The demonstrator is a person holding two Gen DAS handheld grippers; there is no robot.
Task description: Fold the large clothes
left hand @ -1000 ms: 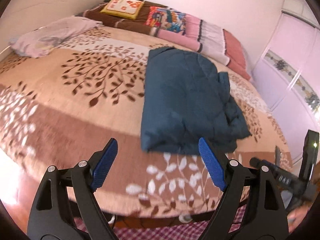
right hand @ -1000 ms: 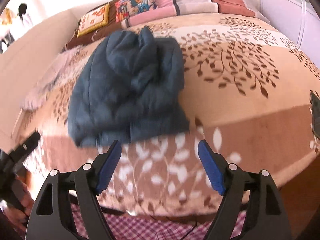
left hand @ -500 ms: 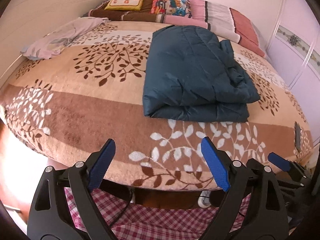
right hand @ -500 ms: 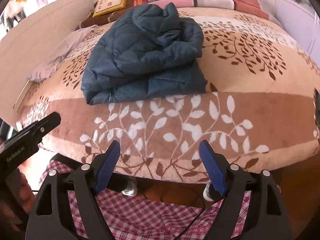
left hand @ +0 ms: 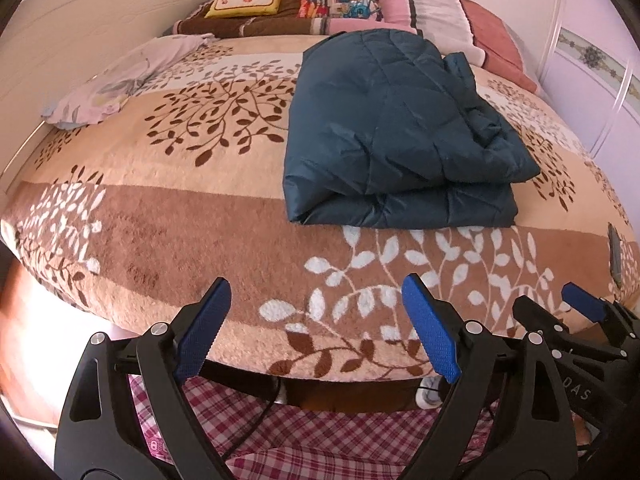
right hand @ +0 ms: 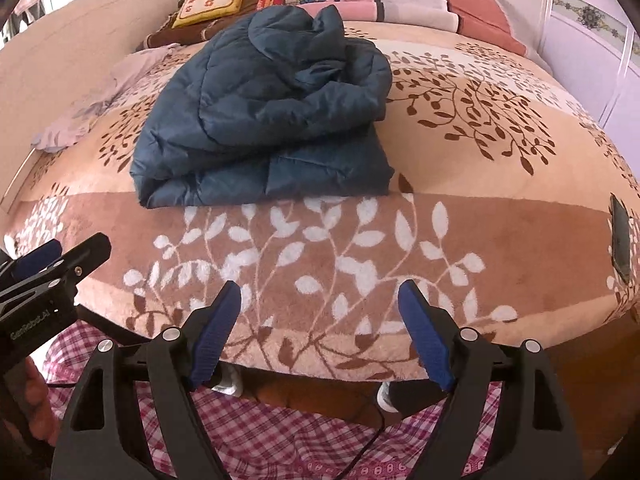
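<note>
A dark blue quilted jacket (left hand: 396, 128) is seen folded into a thick rectangular bundle on the leaf-patterned blanket (left hand: 168, 216) of the bed, well apart from both tools and farther up the bed; its long axis runs away toward the pillows (left hand: 424, 8), with the doubled fold edge turned to the near side of the bed. The left gripper (left hand: 316, 330) is held with its jaws wide apart and nothing between them, at the near edge of the bed; the right gripper (right hand: 320, 330) is likewise spread and empty. In the left view the bundle lies ahead and slightly to the right; in the right view it lies ahead and to the left; so it sits between the two, neither hand judged clearly nearer. Nothing stands in the way but bare blanket. A pale lilac cloth (left hand: 116, 80) lies well to the left; a dark flat object (right hand: 621, 240), perhaps a phone, rests near the right edge. Red checked fabric (right hand: 288, 432) is visible below the grippers.
</note>
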